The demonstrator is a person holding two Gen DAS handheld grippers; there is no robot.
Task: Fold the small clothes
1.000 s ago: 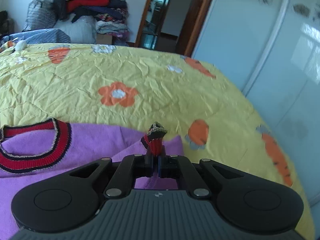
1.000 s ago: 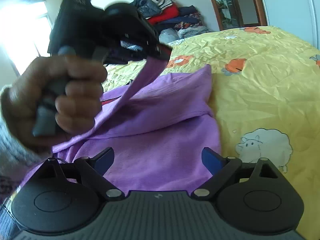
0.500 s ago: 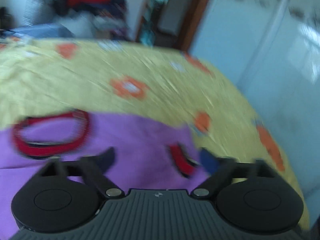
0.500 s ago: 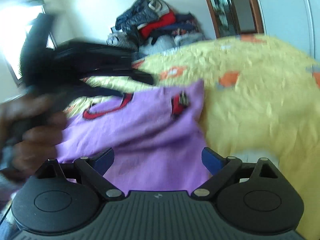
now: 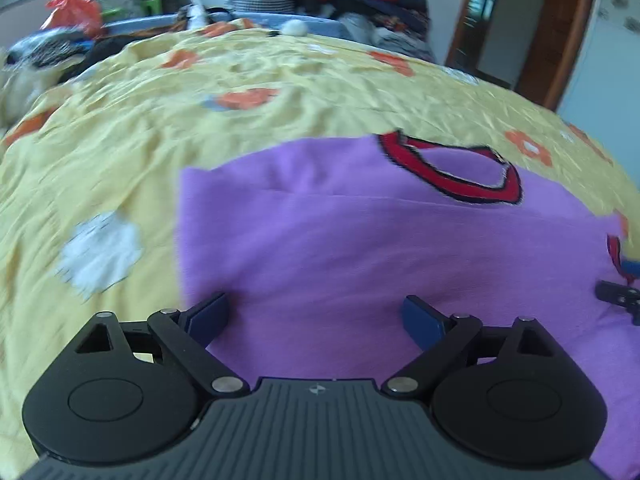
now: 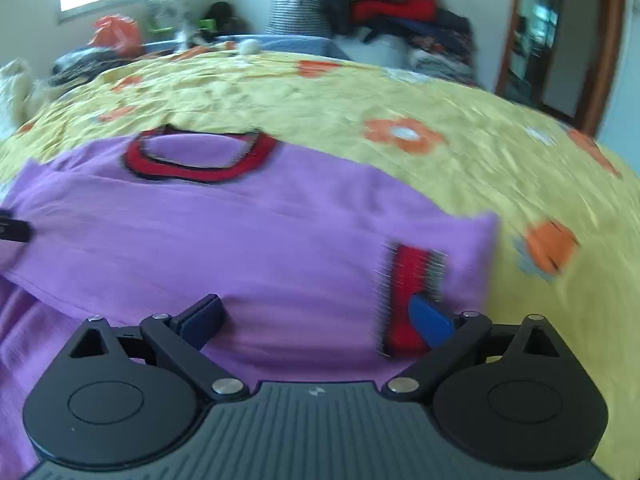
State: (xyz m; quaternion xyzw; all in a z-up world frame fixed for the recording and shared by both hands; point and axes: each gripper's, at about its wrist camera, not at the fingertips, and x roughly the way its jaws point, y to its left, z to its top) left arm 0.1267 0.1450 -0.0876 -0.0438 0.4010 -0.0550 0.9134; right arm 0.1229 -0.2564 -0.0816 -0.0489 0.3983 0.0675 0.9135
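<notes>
Lying flat on the yellow flowered bedsheet [image 5: 120,128], the purple sweater [image 5: 360,248] spreads ahead of both sets of fingers. In the left wrist view, the left gripper [image 5: 316,316] hovers over the sweater's left part with its fingers spread wide but closing slightly, nothing pinched between them; the sweater's left edge runs just beyond the left finger [image 5: 208,314], and the red collar [image 5: 452,172] sits ahead to the right. In the right wrist view, the right gripper [image 6: 316,316] is released too, fingers wide apart over the cloth. A folded-in sleeve's red cuff [image 6: 408,296] lies right at the right finger [image 6: 430,320], not gripped. A heap of clothes [image 6: 384,4] sits beyond the bed.
</notes>
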